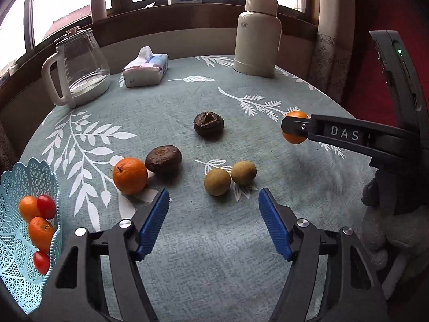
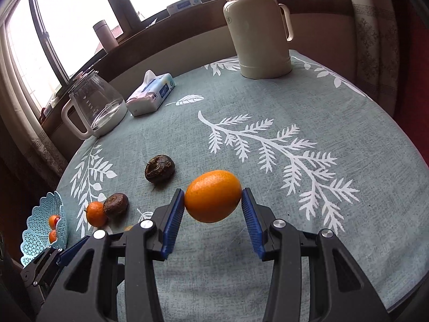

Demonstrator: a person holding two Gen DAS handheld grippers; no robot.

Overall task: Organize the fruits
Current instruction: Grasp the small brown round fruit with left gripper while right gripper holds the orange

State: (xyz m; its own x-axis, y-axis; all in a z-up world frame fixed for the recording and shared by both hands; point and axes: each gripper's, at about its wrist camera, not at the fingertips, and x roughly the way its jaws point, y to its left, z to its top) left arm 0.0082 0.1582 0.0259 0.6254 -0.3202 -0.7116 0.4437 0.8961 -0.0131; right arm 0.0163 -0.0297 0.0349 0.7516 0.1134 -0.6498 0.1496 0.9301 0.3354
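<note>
My right gripper [image 2: 213,197] is shut on an orange [image 2: 213,196] and holds it above the tablecloth; in the left wrist view the same orange [image 1: 295,138] shows at the right, pinched in that gripper [image 1: 293,128]. My left gripper [image 1: 214,204] is open and empty, just short of two tan round fruits [image 1: 217,182] [image 1: 243,172]. Another orange [image 1: 130,175] touches a dark brown fruit [image 1: 163,158]; a second dark fruit [image 1: 209,124] lies farther back. The light blue basket [image 1: 16,252] at the left edge holds small oranges [image 1: 40,233] and red tomatoes [image 1: 46,206].
At the back stand a glass kettle [image 1: 80,67], a tissue pack [image 1: 146,67] and a cream thermos [image 1: 257,37]. A windowsill with a cup [image 1: 98,4] runs behind the round table [image 1: 214,255]. A gloved hand [image 1: 386,214] is at the right.
</note>
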